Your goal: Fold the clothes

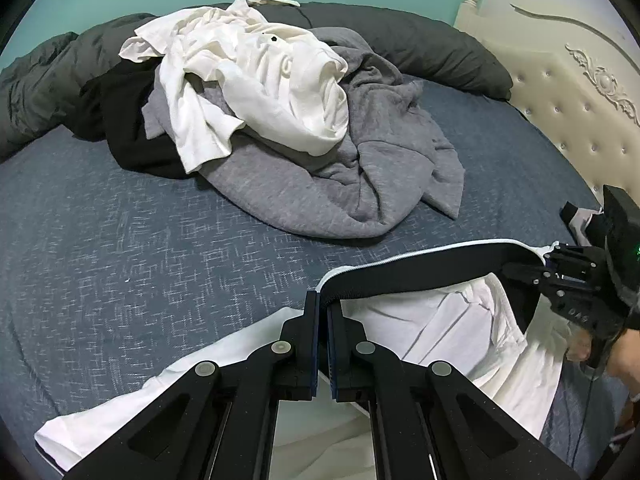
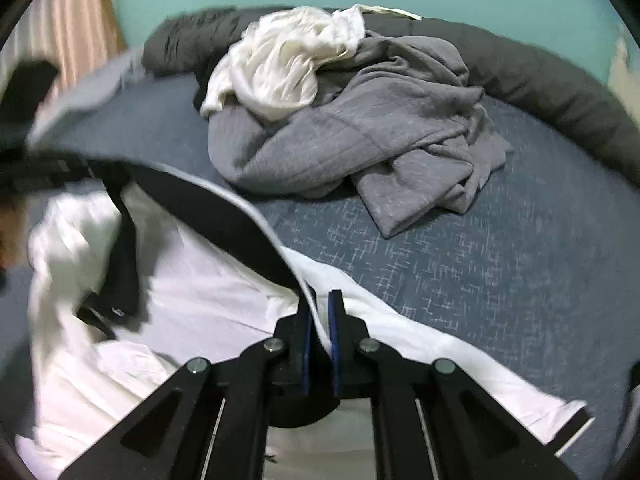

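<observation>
Garment in hand: white garment [image 1: 448,332] with a black band [image 1: 420,264] edged in white piping, spread on the near part of the bed [image 1: 160,240]. Band stretched taut between the two tongs, lifted clear of the white cloth below.

Left tongs [image 1: 323,300]: pressed together, pinching the near-left end of the band. Right tongs [image 2: 320,304]: nearly closed on the piped edge of the band [image 2: 224,216], cloth visible between the blue pads [image 2: 335,320]; the same tool visible at far right in the left wrist view [image 1: 552,268], gripping the band's other end.

Step judged: straightening the banded edge before laying a fold. Best done by keeping even tension across the band, both ends level, and lowering together so the white cloth lies flat without trapped creases.

Pose: both tools angled steeply downward toward the bed, side by side, a hand [image 1: 600,352] under the right tool.

Unfolded pile far behind: white shirt [image 1: 260,76] on grey sweatshirt [image 1: 360,168], black garment [image 1: 132,128] to the left, dark duvet [image 1: 420,40] beyond.
</observation>
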Demonstrator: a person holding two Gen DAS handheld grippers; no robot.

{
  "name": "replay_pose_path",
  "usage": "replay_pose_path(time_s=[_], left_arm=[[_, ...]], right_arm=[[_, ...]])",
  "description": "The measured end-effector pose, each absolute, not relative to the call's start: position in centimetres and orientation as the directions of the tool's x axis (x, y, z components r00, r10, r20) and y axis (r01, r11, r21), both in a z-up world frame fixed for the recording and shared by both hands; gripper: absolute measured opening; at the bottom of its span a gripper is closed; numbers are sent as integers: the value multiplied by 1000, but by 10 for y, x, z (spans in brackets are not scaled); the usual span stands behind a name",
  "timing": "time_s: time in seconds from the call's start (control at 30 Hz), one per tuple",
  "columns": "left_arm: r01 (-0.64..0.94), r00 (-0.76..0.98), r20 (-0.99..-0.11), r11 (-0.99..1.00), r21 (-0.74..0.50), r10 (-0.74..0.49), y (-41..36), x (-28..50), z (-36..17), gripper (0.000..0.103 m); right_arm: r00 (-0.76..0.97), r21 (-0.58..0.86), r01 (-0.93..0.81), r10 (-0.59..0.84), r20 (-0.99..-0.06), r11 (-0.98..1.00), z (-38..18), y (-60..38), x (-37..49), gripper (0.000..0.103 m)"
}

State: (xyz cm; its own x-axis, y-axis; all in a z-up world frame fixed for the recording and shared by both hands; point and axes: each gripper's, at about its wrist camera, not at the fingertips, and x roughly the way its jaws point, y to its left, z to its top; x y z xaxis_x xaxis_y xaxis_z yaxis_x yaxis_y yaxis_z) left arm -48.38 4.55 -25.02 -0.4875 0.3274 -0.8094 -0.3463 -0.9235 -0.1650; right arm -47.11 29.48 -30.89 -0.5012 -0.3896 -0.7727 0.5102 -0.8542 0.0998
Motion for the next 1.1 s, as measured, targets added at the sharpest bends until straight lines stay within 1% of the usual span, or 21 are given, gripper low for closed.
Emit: replay_pose_path(time_s=[0.03,0.07,0.1,0.13,0.17,0.33,0.43,0.5,0.57,0.63,0.7,0.83,0.97,1.1], left_arm=[[-349,-483,-810,-922,-169,332,47,-485,-250,3],[-351,-484,-811,-922,-164,329,48,-485,-250,3],[-353,-485,-811,-922,-160,327,50,-485,-250,3],[-351,-484,-812,-922,-161,326,49,-485,-250,3],[-350,-483,-813,-923,-161,325,49,-485,-250,3],[-348,-478,-819,-925,-156,318,49,-484,-250,3],[-350,-477,-820,-924,-153,317,51,-484,-249,3],[-351,-478,-819,-924,-153,317,51,-484,-248,3],[-354,-478,-819,-923,-152,318,51,-484,-247,3],[-358,-479,-819,-922,-147,317,51,-483,-246,3],[-365,-477,-820,-920,-143,317,50,-482,-246,3],[-374,-473,-822,-917,-138,317,51,-483,-249,3],[-380,-471,-824,-916,-131,314,52,-484,-254,3],[-380,-476,-826,-918,-116,302,51,-487,-257,3]], right_arm=[[-504,108,507,-396,-767,-855,-307,298,-471,11],[-515,109,504,-399,-759,-857,-303,300,-471,23],[-529,106,500,-401,-748,-859,-299,301,-469,30],[-531,130,507,-428,-732,-852,-295,305,-468,41],[-535,151,515,-454,-713,-844,-290,308,-465,44],[-650,67,474,-400,-647,-878,-268,309,-452,44],[-635,20,560,-445,-631,-828,-262,288,-435,44],[-593,-4,610,-453,-666,-792,-269,272,-432,44],[-574,-57,620,-403,-713,-783,-285,257,-436,44],[-576,-100,596,-338,-744,-797,-298,251,-443,44],[-611,-155,528,-246,-753,-835,-309,252,-453,44],[-608,-163,485,-198,-769,-859,-322,257,-465,44],[-583,-157,494,-192,-789,-855,-332,258,-472,44],[-530,-121,512,-202,-824,-850,-348,263,-472,44]])
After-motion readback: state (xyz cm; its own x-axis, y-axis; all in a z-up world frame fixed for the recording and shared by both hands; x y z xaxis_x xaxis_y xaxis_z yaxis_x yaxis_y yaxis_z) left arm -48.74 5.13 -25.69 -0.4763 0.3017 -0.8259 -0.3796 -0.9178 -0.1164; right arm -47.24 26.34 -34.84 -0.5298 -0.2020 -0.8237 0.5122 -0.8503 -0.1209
